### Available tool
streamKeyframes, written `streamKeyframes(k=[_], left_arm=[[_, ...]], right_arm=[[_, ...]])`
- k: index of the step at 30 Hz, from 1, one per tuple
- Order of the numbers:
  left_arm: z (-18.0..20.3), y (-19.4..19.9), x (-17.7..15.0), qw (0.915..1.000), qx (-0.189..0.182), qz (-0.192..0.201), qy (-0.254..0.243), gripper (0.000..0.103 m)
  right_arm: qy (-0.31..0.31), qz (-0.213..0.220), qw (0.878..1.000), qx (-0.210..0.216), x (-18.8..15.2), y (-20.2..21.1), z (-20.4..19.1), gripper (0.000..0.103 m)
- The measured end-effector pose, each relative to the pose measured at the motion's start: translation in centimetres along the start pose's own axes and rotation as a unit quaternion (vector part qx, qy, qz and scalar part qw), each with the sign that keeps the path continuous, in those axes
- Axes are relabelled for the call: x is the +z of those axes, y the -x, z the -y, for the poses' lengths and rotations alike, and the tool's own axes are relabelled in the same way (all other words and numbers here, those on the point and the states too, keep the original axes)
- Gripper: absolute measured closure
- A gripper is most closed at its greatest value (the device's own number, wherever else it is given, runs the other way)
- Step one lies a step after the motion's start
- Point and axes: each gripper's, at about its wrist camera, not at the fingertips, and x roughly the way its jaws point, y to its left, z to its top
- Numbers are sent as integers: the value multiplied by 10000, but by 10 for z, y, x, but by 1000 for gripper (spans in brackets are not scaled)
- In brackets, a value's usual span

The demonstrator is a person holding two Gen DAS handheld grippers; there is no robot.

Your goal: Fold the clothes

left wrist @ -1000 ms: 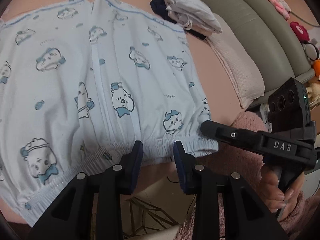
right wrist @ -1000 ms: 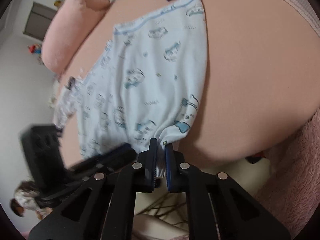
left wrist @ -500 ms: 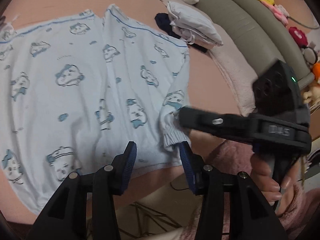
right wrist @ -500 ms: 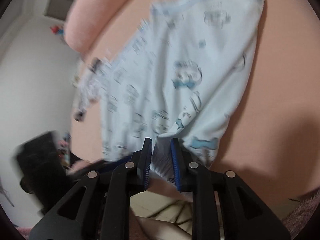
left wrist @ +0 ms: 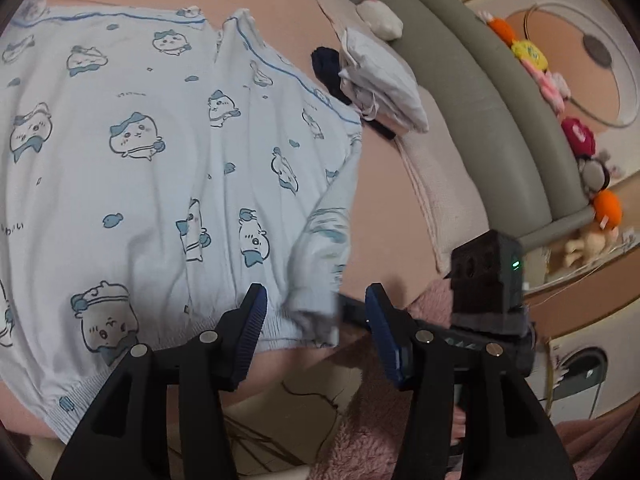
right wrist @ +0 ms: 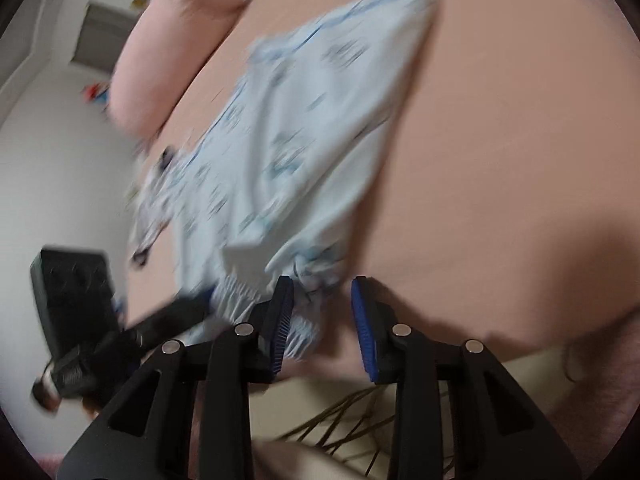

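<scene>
Light blue shorts [left wrist: 168, 168] printed with cartoon animals lie flat on the pink bed [left wrist: 384, 184], waistband nearest me. The right corner of the waistband [left wrist: 316, 280] is folded in over the shorts. My left gripper [left wrist: 316, 320] hovers at the waistband; its jaws are opening, with the folded corner lying between the pads but not pinched. My right gripper [right wrist: 320, 312] is opening too. The gathered waistband [right wrist: 240, 292] lies by its left pad, untouched, and bare sheet shows in the gap. The right wrist view is blurred.
A pile of folded white clothes [left wrist: 380, 84] and a dark garment [left wrist: 326, 66] lie beyond the shorts. A beige blanket [left wrist: 440, 184], a grey-green padded rail [left wrist: 480, 100] and plush toys [left wrist: 532, 56] are on the right. A pink pillow [right wrist: 172, 40] lies far left.
The right gripper, shut on the waistband's right corner, carried it left over the shorts and then opened. The left gripper's jaws spread wider at the waistband.
</scene>
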Motion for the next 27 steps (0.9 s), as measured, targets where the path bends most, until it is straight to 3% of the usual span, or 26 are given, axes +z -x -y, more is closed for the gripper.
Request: streamKeyframes(k=[4, 6, 9, 11, 14, 15, 18, 22, 24, 27], left_arm=[[-3, -16, 7, 9994, 303, -171, -19, 48], [1, -19, 5, 9986, 523, -66, -102, 50], [8, -23, 2, 9982, 518, -32, -298, 54], [13, -28, 4, 9970, 611, -132, -457, 76], [14, -36, 8, 9943, 900, -312, -485, 84], [12, -36, 9, 9941, 950, -331, -417, 85], [13, -22, 11, 9949, 963, 6, -306, 93], [12, 4, 19, 9940, 964, 494, -118, 93], [8, 13, 24, 9935, 950, 620, -29, 93], [0, 27, 26, 9923, 949, 788, 89, 94]], right_arm=[[146, -43, 9998, -147, 5, -13, -8, 71], [78, -11, 9999, -120, 5, -11, -9, 72], [35, 120, 9996, -272, 0, -1, -10, 71], [63, 200, 9989, -425, -5, 11, -6, 71], [261, 41, 9964, -800, -11, 15, -11, 71], [413, -83, 9950, -907, -15, 14, -14, 67], [794, -314, 9918, -948, -33, 3, -30, 65], [738, 87, 9943, -770, -20, 1, -39, 63], [915, -237, 9934, -647, -15, -4, -43, 63], [1258, -232, 9888, -767, -15, -9, -60, 63]])
